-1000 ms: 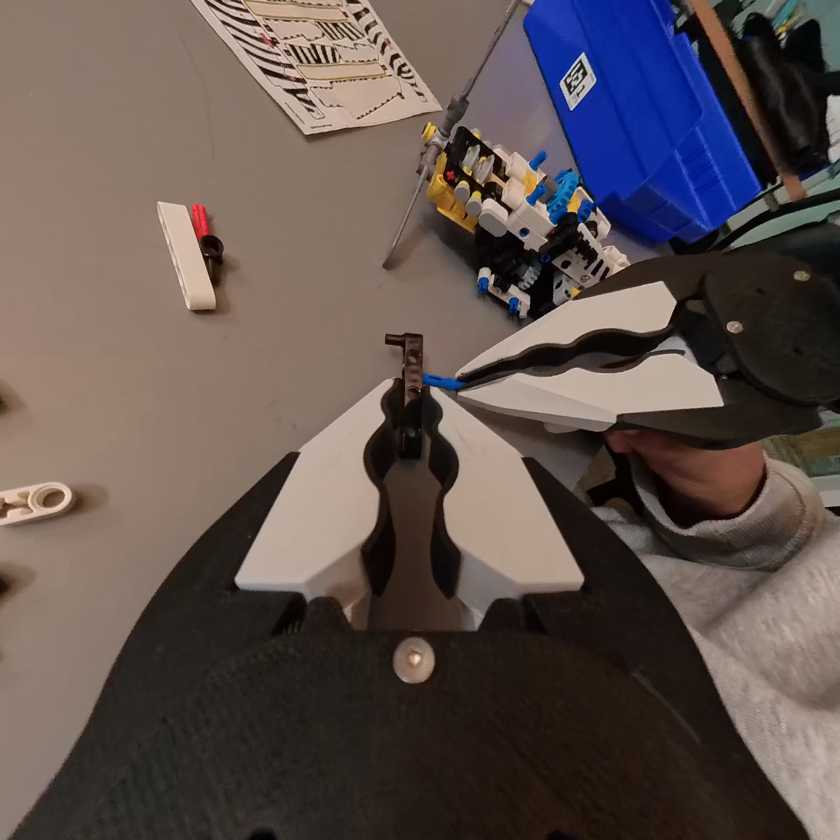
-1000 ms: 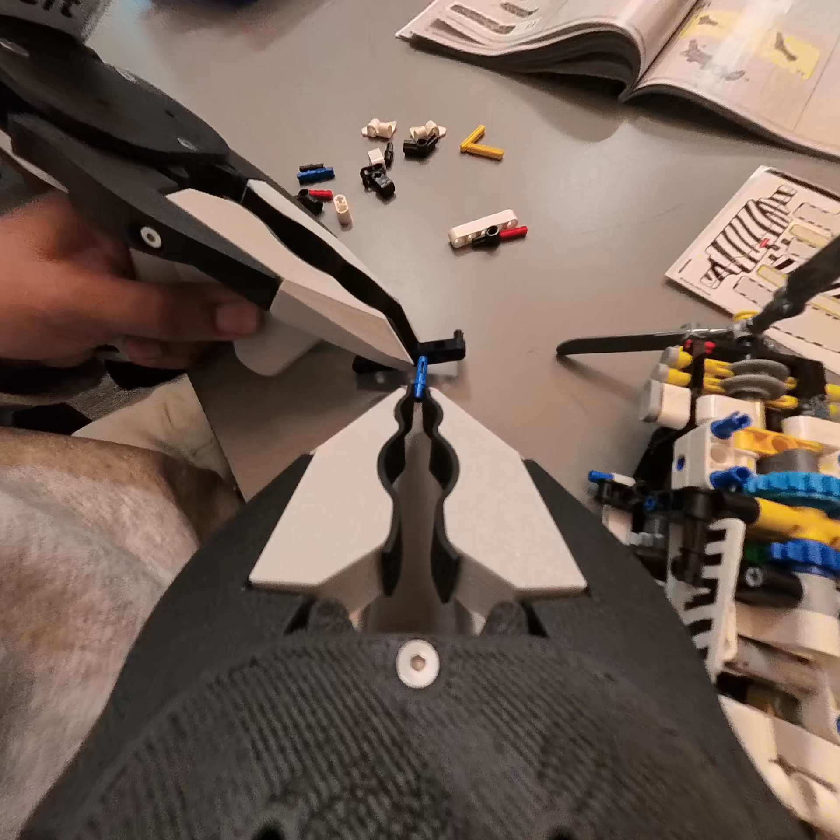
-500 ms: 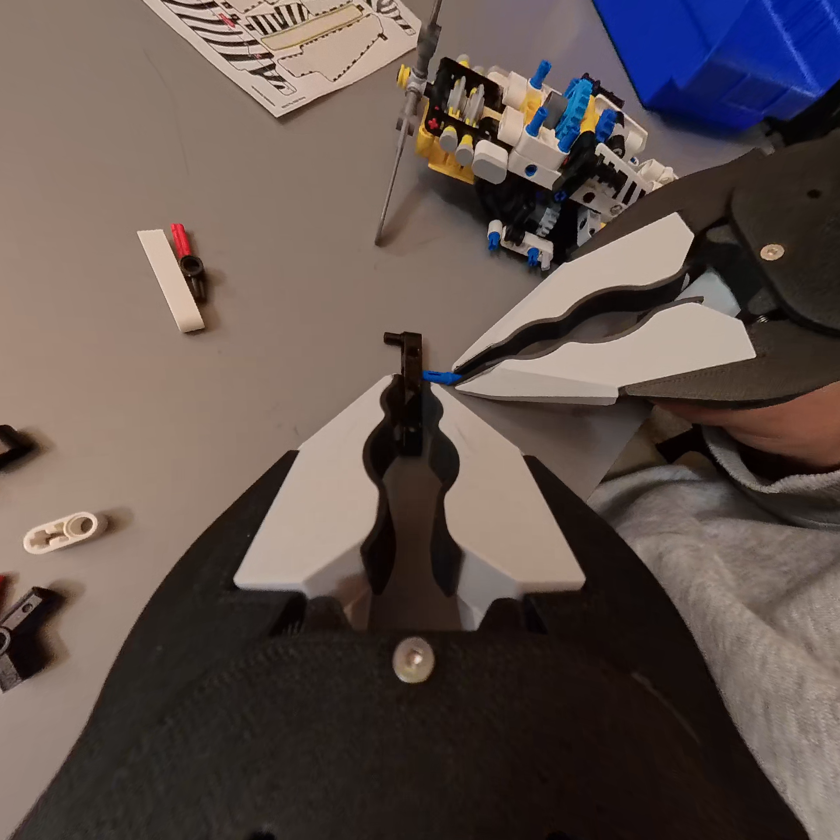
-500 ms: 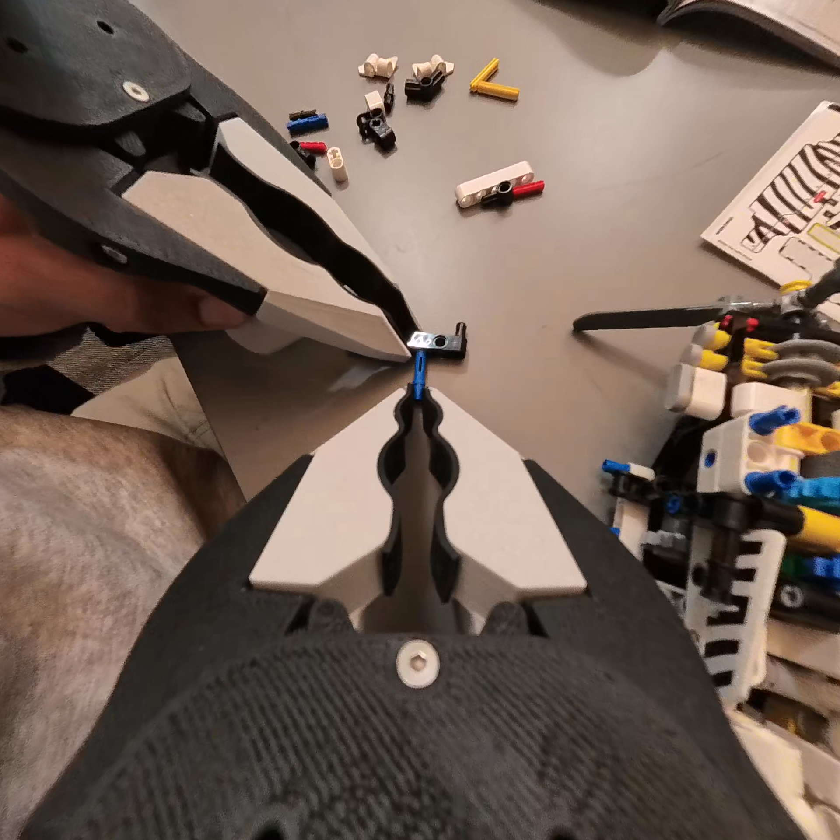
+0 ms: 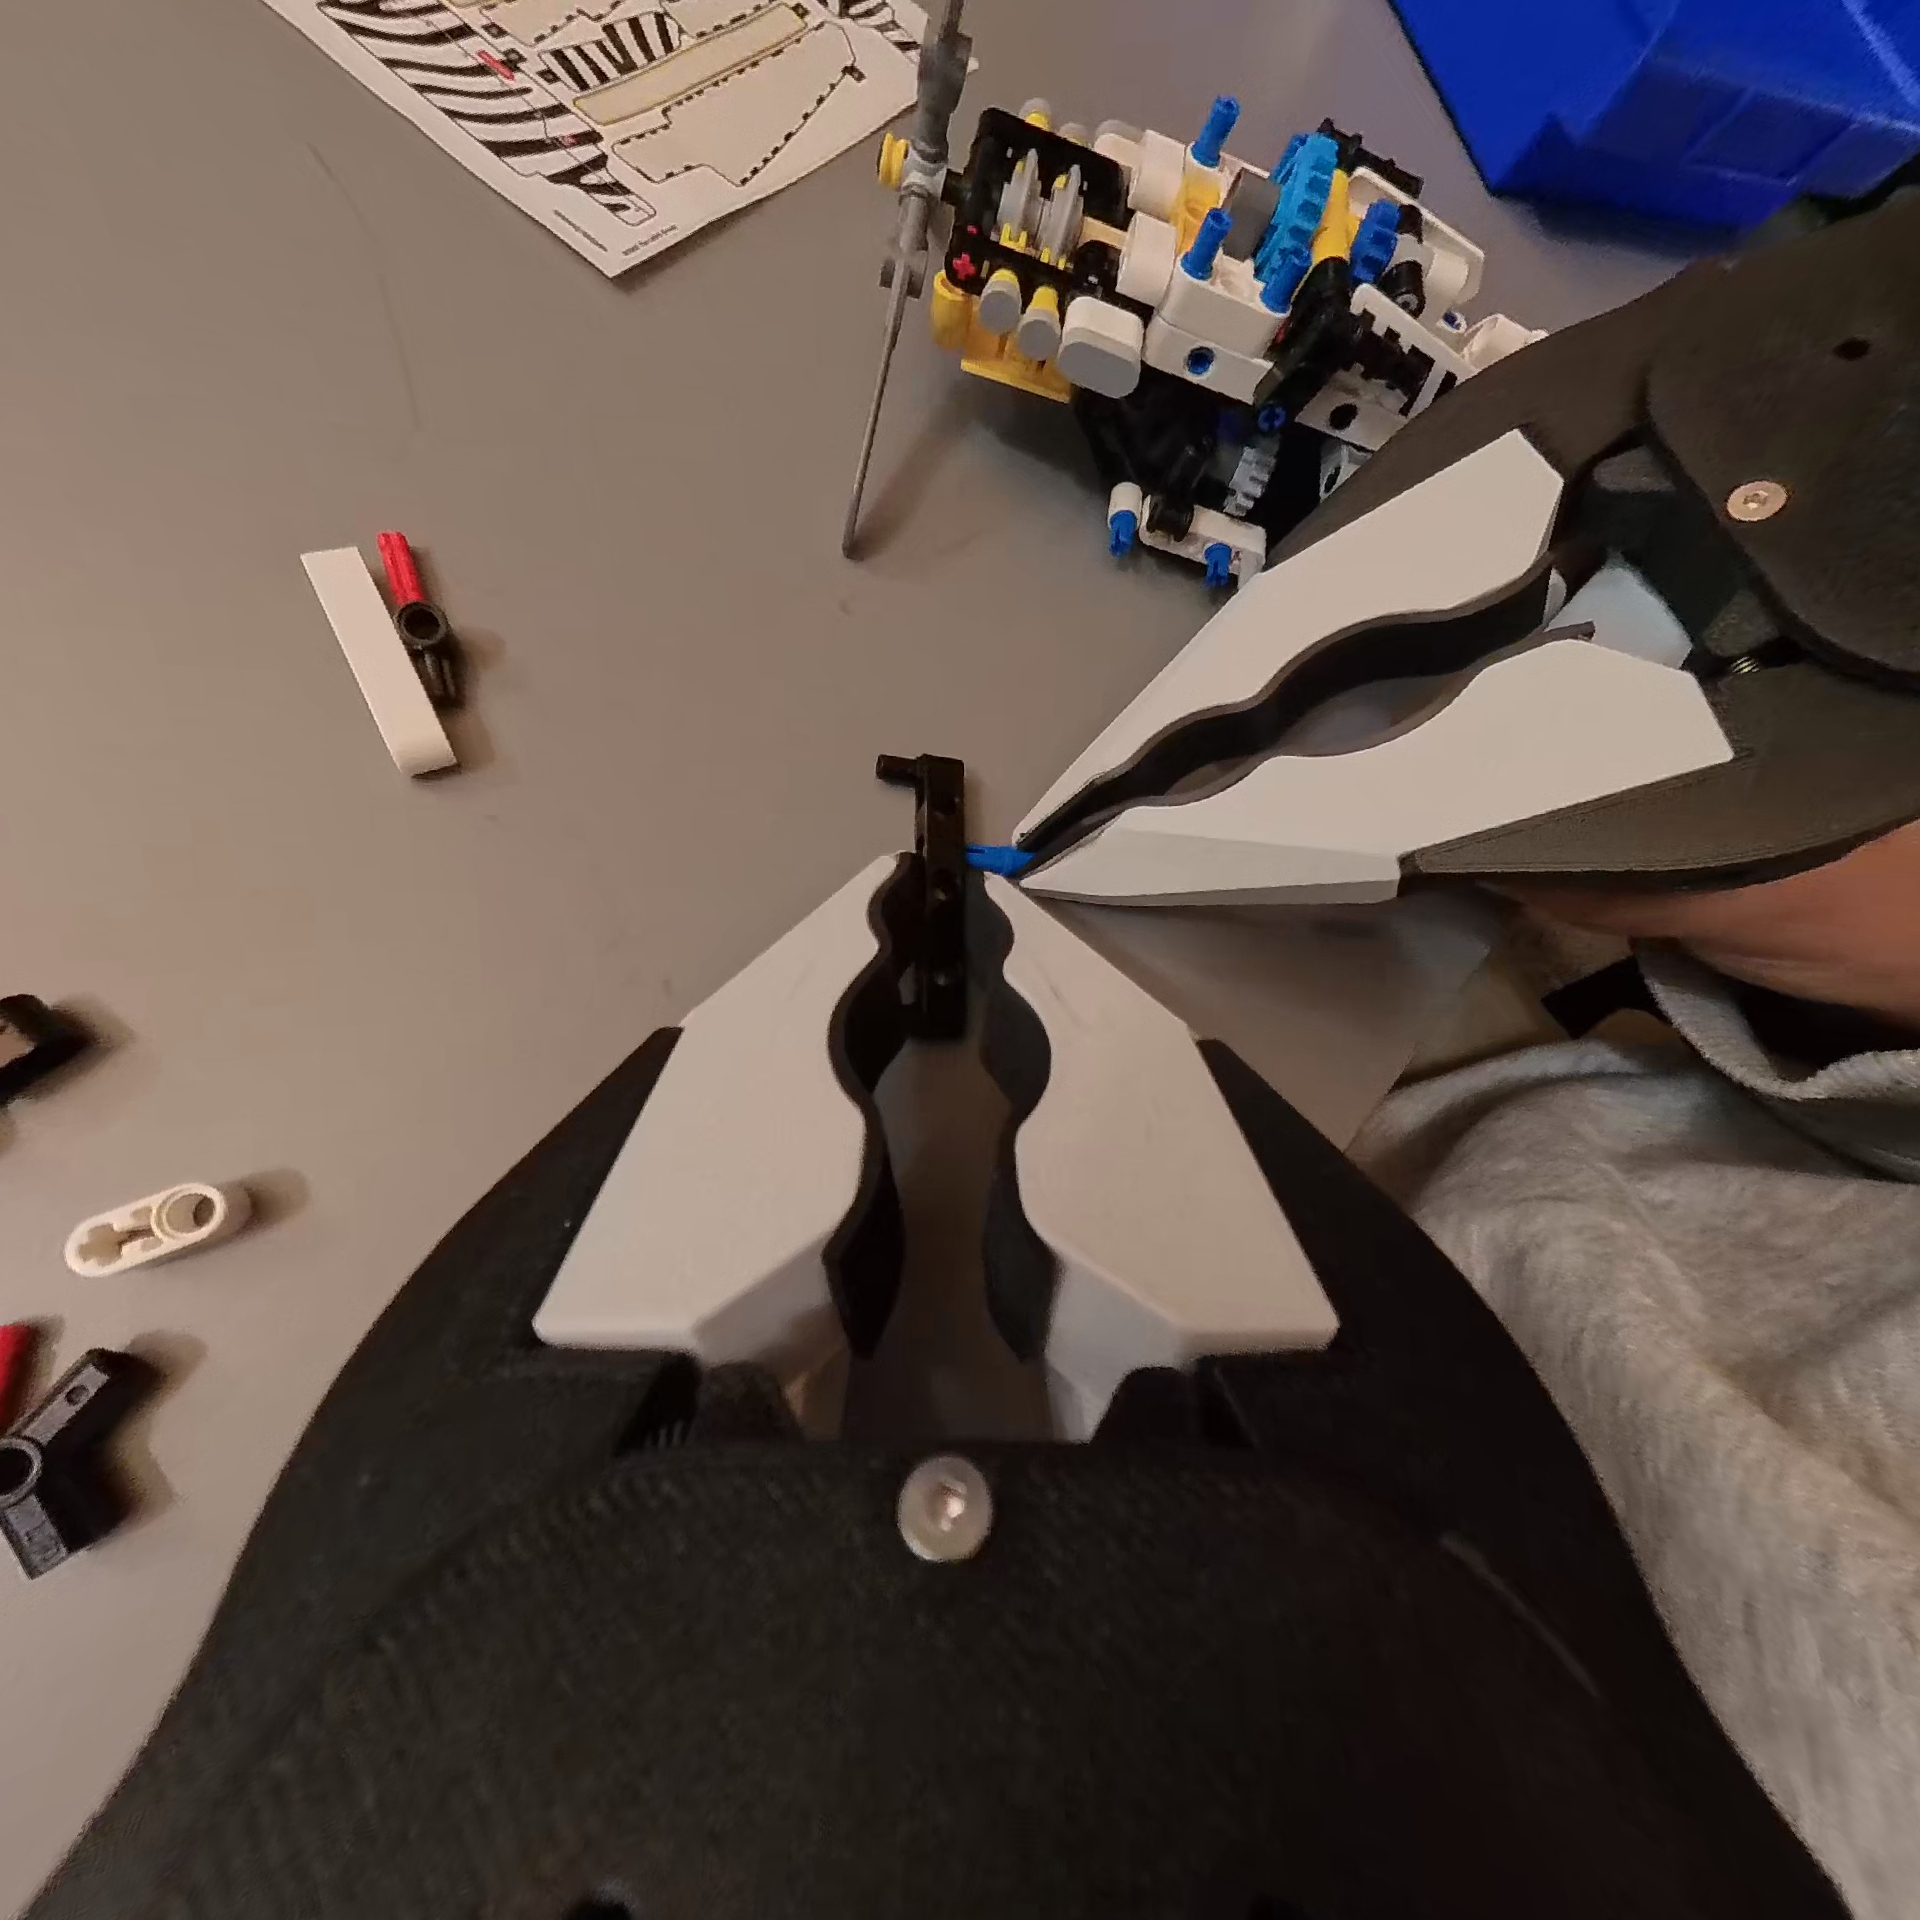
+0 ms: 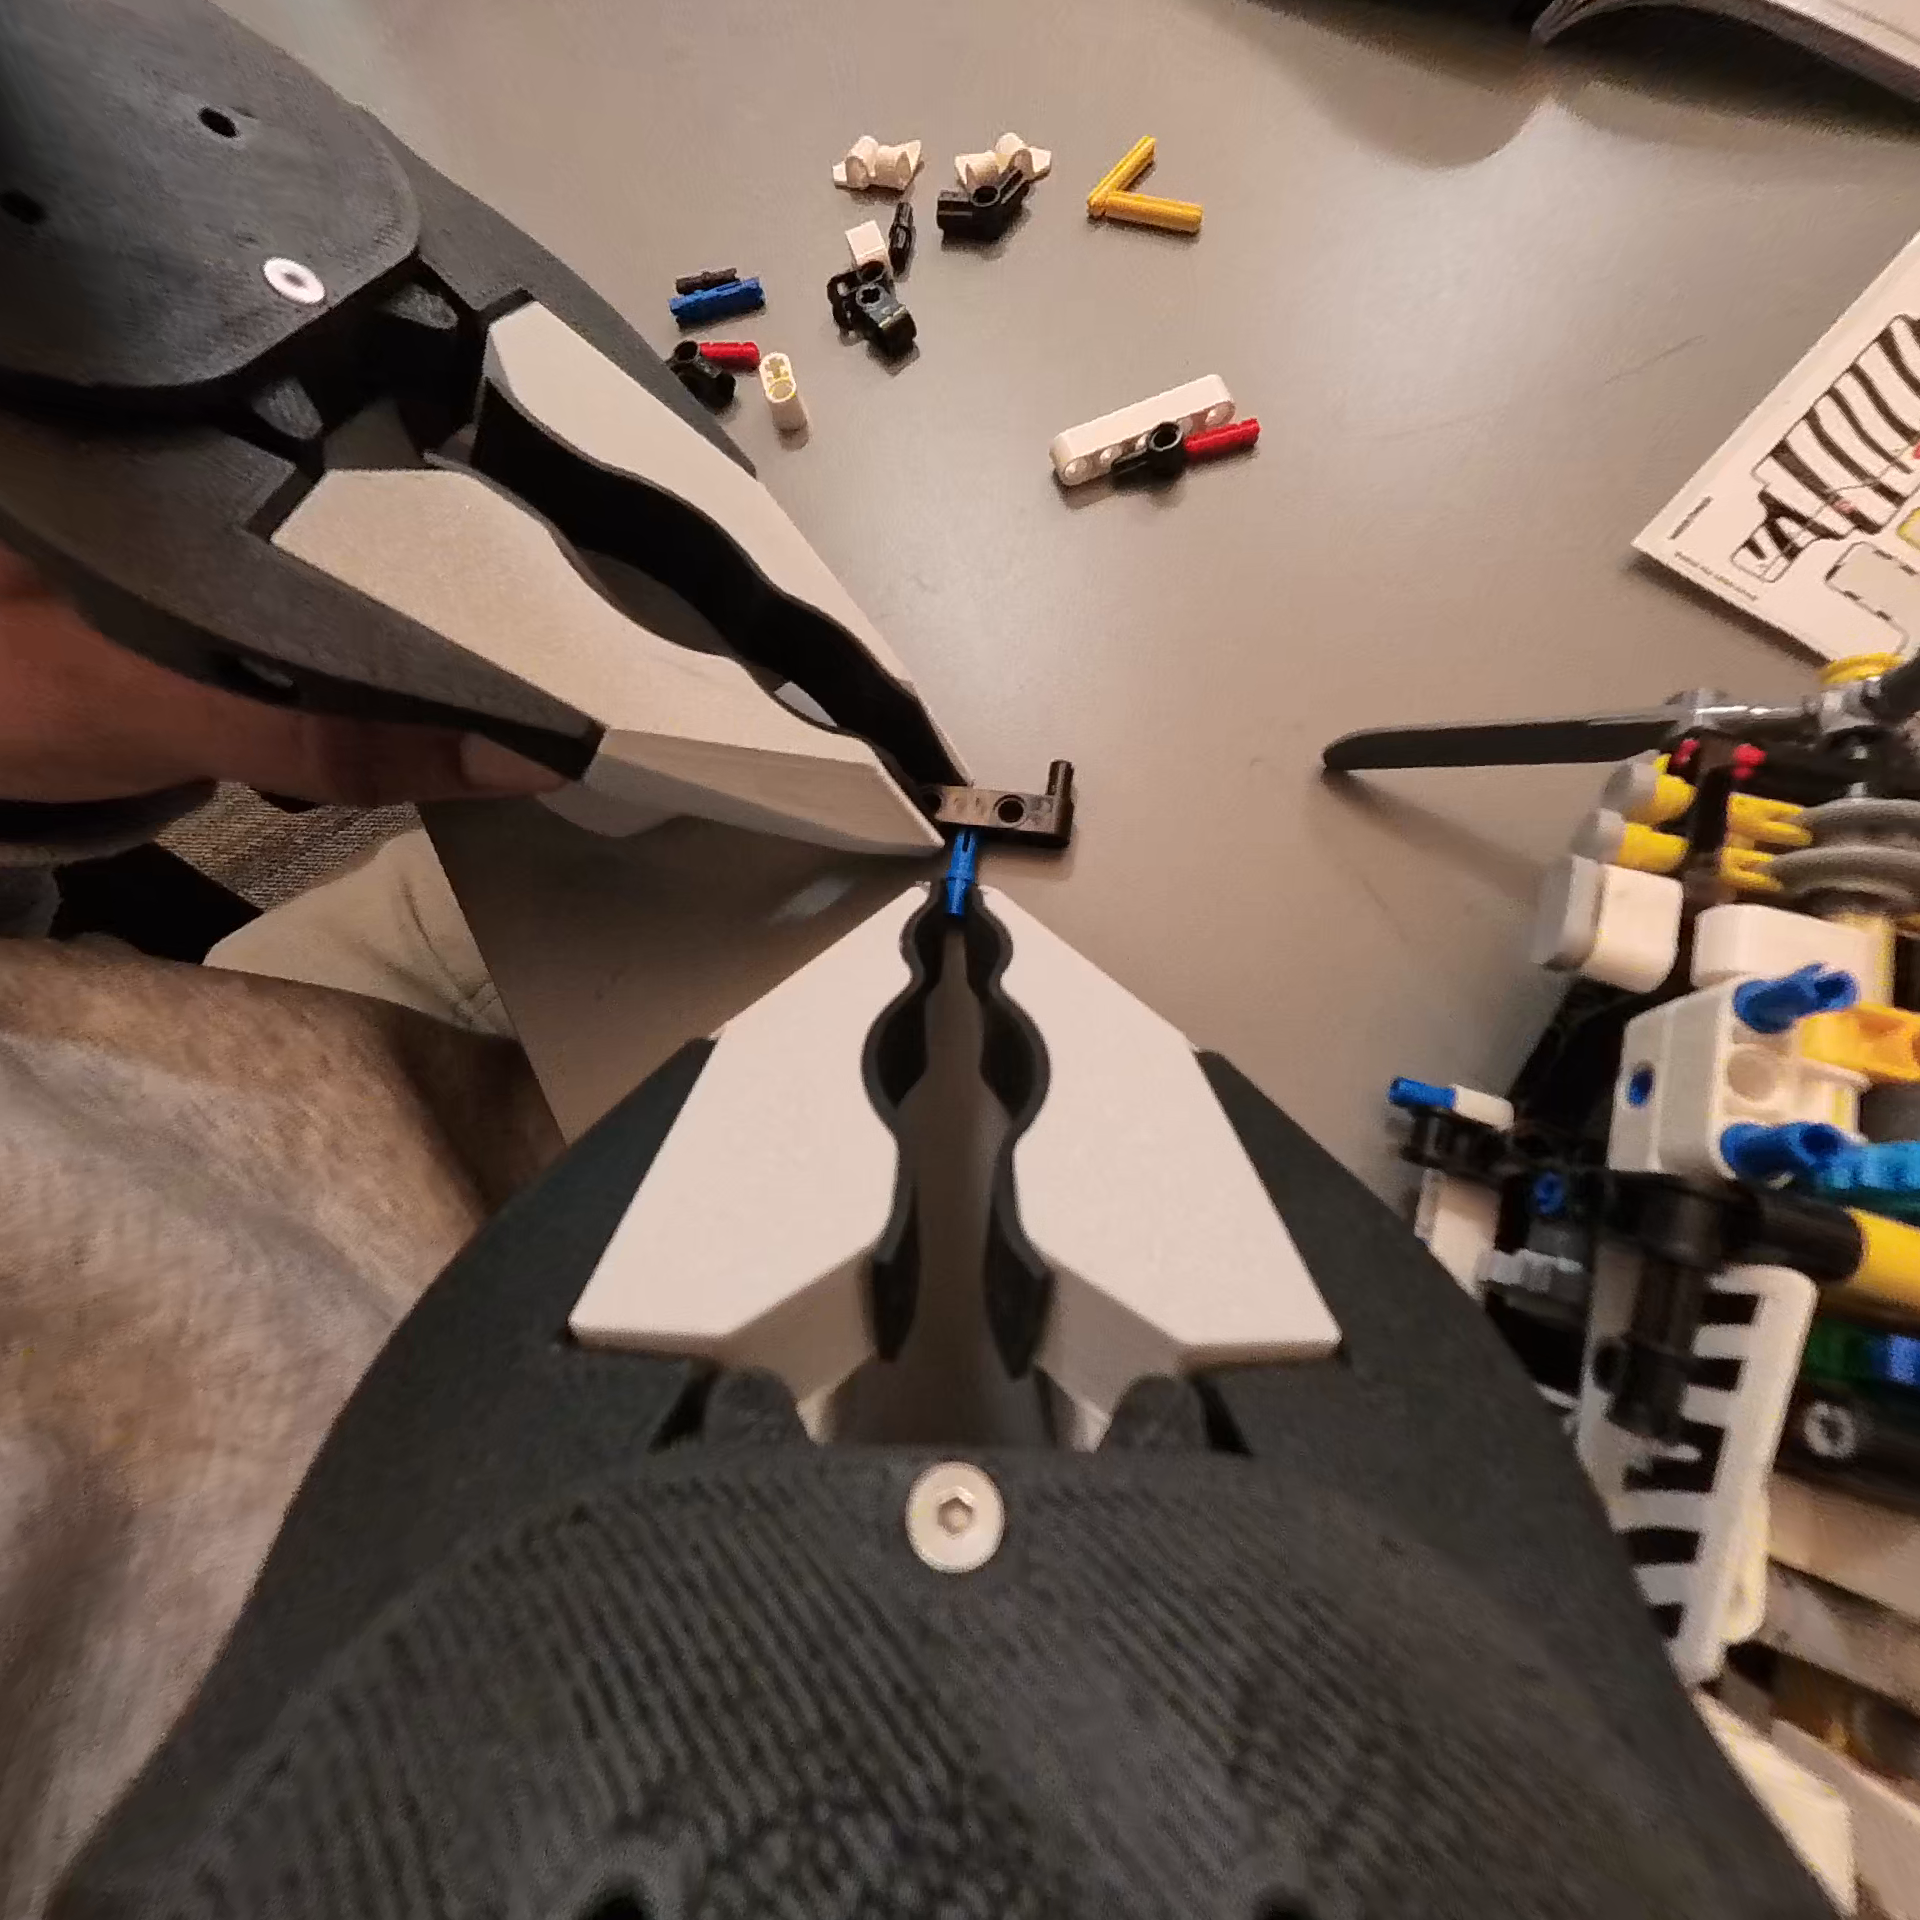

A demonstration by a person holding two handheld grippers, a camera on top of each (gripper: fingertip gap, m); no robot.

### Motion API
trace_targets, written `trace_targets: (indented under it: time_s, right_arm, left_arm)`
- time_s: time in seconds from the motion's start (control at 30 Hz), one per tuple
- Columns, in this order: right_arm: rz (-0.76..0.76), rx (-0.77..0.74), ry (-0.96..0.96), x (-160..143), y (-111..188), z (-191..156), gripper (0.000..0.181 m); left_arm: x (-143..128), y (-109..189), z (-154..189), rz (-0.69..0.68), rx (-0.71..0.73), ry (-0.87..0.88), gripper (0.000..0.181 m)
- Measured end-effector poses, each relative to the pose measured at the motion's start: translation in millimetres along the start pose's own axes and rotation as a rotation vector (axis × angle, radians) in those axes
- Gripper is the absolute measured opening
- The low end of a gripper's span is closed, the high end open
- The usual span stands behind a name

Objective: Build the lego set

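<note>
My left gripper (image 5: pixel 940 883) is shut on a black L-shaped beam (image 5: pixel 933 821) and holds it above the grey table; the beam also shows in the right wrist view (image 6: pixel 1008 808). My right gripper (image 6: pixel 958 906) is shut on a small blue pin (image 6: pixel 960 871). The pin's tip touches the side of the black beam at a hole. In the left wrist view the right gripper (image 5: pixel 1023 854) comes in from the right with the blue pin (image 5: pixel 992 858). The left gripper shows at upper left in the right wrist view (image 6: pixel 940 826).
The half-built model (image 5: pixel 1195 301) with a grey rotor blade (image 5: pixel 894 312) stands behind the grippers; it is at the right in the right wrist view (image 6: pixel 1714 1143). A white beam with a red pin (image 5: pixel 379 655), several loose parts (image 6: pixel 883 270), a sticker sheet (image 5: pixel 623 114) and a blue bin (image 5: pixel 1662 94) lie around. Left and right tips are no more than a few centimetres apart.
Both grippers have drifted over the table, so the model and loose parts have shifted in view. The blue pin stays against the side of the black beam, pushed slightly closer.
</note>
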State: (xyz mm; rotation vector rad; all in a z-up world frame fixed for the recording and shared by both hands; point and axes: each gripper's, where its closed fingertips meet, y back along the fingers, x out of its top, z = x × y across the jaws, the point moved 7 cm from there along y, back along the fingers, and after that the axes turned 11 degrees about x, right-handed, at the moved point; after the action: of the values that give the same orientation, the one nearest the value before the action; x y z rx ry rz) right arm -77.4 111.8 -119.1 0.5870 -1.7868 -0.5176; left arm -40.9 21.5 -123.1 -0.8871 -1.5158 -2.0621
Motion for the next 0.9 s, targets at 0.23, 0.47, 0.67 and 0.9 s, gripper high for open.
trace_targets:
  time_s: [0.23, 0.47, 0.67, 0.9]
  right_arm:
    - [-0.001, 0.028, -0.01, 2.2, -1.9, 0.3, 0.001]
    - [-0.007, 0.053, -0.02, 3.8, -3.4, 0.9, 0.0]
    - [0.016, 0.103, -0.134, 5.0, -4.8, 4.4, 0.0]
    - [-0.007, 0.064, -0.081, 6.0, -5.6, 1.9, 0.0]
  left_arm:
    - [-0.7, 1.8, -0.8, -0.01, -0.005, -0.023, 0.008]
    - [-1.6, 3.1, -1.8, -0.011, -0.008, -0.039, 0.008]
    - [-2.8, 4.1, -2.9, -0.005, 0.007, -0.054, 0.009]
    - [-3.0, 4.0, -4.0, -0.005, -0.011, -0.039, 0.009]
